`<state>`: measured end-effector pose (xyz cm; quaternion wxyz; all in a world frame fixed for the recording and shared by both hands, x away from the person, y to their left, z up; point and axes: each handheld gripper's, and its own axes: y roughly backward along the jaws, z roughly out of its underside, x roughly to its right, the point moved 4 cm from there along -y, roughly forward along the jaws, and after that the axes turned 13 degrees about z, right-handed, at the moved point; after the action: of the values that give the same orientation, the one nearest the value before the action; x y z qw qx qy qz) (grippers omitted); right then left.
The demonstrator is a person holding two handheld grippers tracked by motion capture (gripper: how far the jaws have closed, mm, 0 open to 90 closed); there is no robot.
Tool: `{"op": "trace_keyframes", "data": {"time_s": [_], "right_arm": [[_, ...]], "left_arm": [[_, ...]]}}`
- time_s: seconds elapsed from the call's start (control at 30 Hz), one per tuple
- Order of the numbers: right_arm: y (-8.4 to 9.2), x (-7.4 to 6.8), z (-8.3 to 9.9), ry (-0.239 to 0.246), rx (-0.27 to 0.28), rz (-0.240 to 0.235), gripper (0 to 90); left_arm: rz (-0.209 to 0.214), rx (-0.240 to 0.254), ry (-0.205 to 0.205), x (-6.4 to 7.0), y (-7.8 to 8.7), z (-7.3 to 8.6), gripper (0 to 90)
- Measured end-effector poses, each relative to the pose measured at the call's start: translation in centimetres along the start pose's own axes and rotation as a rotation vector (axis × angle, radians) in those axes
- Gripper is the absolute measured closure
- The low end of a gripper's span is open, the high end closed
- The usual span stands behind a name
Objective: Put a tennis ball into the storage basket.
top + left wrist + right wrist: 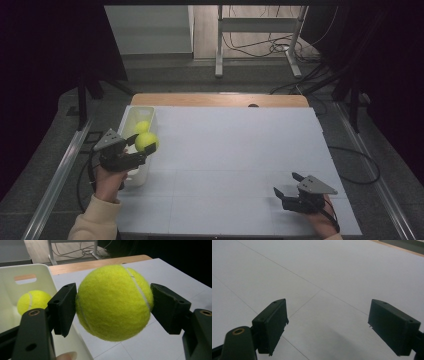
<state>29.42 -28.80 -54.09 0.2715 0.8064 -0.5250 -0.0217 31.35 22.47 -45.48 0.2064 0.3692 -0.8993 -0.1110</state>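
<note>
While my left gripper (141, 148) hangs at the right-hand rim of the white plastic bin (131, 116), its jaws are clenched on a fuzzy yellow-green tennis ball (146, 141) — pads pressed on opposite sides, seam running upright between them. Held ball sits clear of the white table sheet (240, 150), just beside the bin's near wall; bin mouth lies to the left of my claw. A round ball gives no long axis to align. Inside the bin: one second yellow-green tennis ball (33, 301), resting toward the far end below the handle slot. My right gripper (286, 186) stands released, jaws apart over bare sheet, well apart from bin and balls. Judgement — left hand alone is placed for any drop.
</note>
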Motion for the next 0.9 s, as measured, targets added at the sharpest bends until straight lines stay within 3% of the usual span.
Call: {"op": "trace_keyframes", "data": {"time_s": [0.47, 0.9], "right_arm": [[0.0, 0.0, 0.0, 0.001, 0.001, -0.001, 16.4], [-0.1, 0.0, 0.0, 0.005, -0.003, 0.0, 16.5]], "left_arm": [[-0.046, 0.018, 0.02, -1.4, 1.2, 0.0, 25.8], [-0.12, 0.02, 0.044, -3.1, 2.5, 0.3, 25.7]]}}
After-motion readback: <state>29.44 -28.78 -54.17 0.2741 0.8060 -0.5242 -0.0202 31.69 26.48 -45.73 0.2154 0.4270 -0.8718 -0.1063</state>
